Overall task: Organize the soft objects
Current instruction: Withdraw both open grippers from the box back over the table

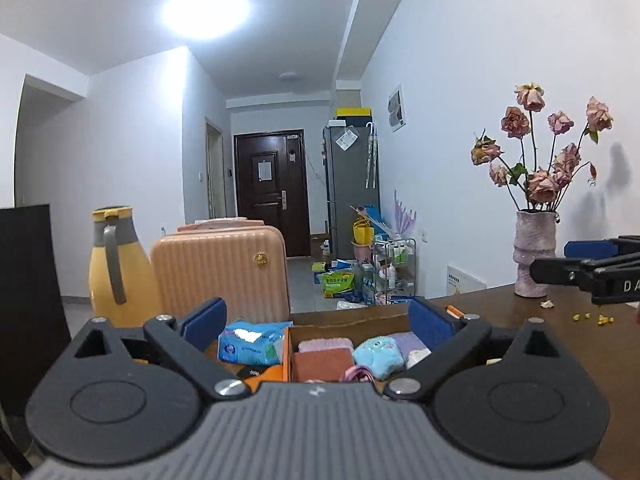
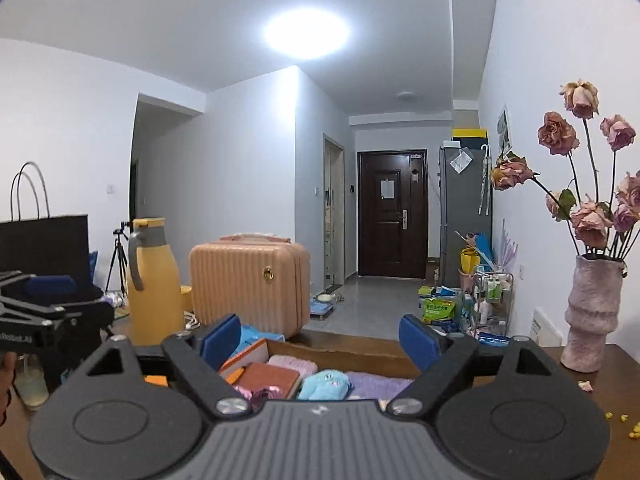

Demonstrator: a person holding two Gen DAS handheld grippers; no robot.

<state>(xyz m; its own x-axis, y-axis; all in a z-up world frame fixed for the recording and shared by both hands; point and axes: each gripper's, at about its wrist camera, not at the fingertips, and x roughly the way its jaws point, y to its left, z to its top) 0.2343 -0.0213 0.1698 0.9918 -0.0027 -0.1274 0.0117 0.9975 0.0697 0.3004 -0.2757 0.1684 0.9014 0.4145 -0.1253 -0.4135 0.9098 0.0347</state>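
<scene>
Right now my left gripper has its blue-padded fingers spread wide and released, nothing between them. My right gripper is likewise spread, its fingers gripping nothing. Both point nearly level over the open brown cardboard box on the dark wooden tabletop.

Inside that box lie the soft things: a fluffy light-blue plush toy at about the centre, a pale pink folded towel at its 10 o'clock, a rust-orange folded cloth at its 9 o'clock, and a lilac fuzzy cloth at its 2 o'clock. A pink ribbon loop sits at the near edge.

Just outside the box, at 9 o'clock, rests a blue plastic tissue pack. Further out at 10 o'clock stand a ribbed peach-pink hard case and a yellow thermos jug with grey handle. At 3 o'clock, a textured pink ceramic vase of dried roses stands on the tabletop.
</scene>
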